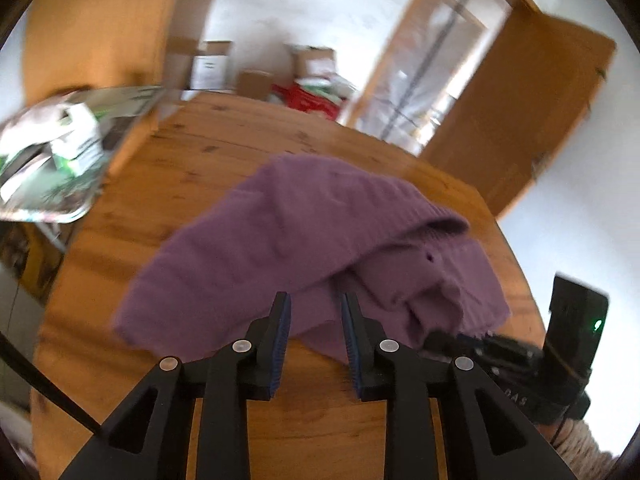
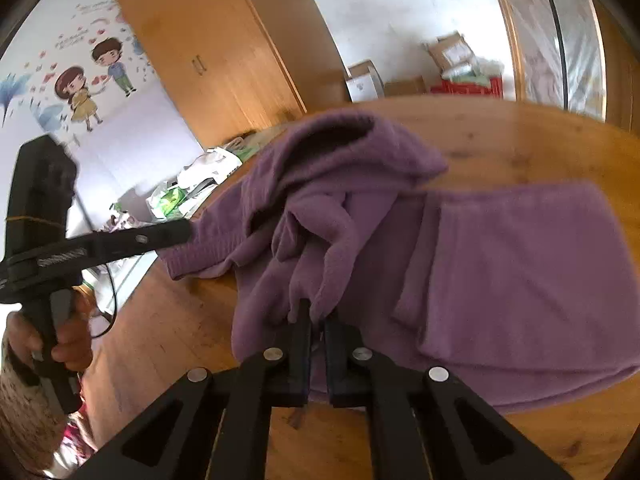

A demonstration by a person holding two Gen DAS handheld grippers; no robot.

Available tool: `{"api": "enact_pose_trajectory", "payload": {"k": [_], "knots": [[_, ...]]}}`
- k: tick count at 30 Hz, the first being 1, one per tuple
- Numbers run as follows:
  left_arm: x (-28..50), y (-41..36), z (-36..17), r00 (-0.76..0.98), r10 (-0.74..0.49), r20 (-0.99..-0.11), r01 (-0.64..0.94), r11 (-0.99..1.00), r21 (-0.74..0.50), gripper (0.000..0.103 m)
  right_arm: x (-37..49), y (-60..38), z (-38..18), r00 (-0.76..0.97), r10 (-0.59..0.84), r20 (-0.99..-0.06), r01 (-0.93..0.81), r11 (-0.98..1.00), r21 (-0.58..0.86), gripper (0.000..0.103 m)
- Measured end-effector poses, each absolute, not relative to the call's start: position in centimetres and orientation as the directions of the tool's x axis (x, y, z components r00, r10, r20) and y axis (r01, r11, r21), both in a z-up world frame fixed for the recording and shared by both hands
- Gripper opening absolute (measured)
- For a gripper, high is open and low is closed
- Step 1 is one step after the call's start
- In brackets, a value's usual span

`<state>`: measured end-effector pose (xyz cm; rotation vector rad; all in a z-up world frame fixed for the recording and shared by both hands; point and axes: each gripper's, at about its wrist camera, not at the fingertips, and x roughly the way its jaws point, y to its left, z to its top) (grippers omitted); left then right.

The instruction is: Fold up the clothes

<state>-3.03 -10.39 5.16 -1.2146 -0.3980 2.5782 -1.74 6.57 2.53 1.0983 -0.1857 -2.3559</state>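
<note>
A purple knit garment [image 2: 500,264] lies bunched and partly folded on the round wooden table [image 2: 532,136], one flat panel spread toward the right of the right wrist view and a rumpled heap with a ribbed hem at centre. The right gripper [image 2: 316,316] has its jaws pressed nearly together, pinching a gathered fold of the garment at the near edge of the heap. The left gripper [image 1: 314,300] stands with its jaws spread and nothing between them, tips just over the garment's near edge; a hand [image 2: 68,340] grips its handle.
</note>
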Motion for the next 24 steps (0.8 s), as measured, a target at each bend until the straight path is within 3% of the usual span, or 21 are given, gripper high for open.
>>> {"api": "enact_pose_trajectory", "payload": {"k": [7,10,16,24], "knots": [[-5.5,-6.1,4.5,-0.548,0.417,-0.725,-0.263,-0.909,-0.324,0.027,-2.1,8.3,5.6,-0.631,-0.438,-0.640,0.359,-0.896,0.260,0.004],[-7.5,-4.8,4.0,-0.539,0.335,-0.773,-0.266,-0.938,-0.221,0.027,-3.0,9.1,7.0,-0.669,-0.402,-0.626,0.337,-0.914,0.227,0.004],[-10.1,-3.4,4.0,-0.516,0.294,-0.805,-0.307,-0.940,-0.147,0.027,-5.0,9.5,10.2,-0.734,-0.362,-0.575,0.328,-0.930,0.168,0.004],[-13.1,-6.7,4.9,-0.581,0.261,-0.771,-0.172,-0.965,-0.197,0.027,-7.9,9.2,11.8,-0.796,-0.267,-0.543,0.287,-0.957,0.051,0.003]]}}
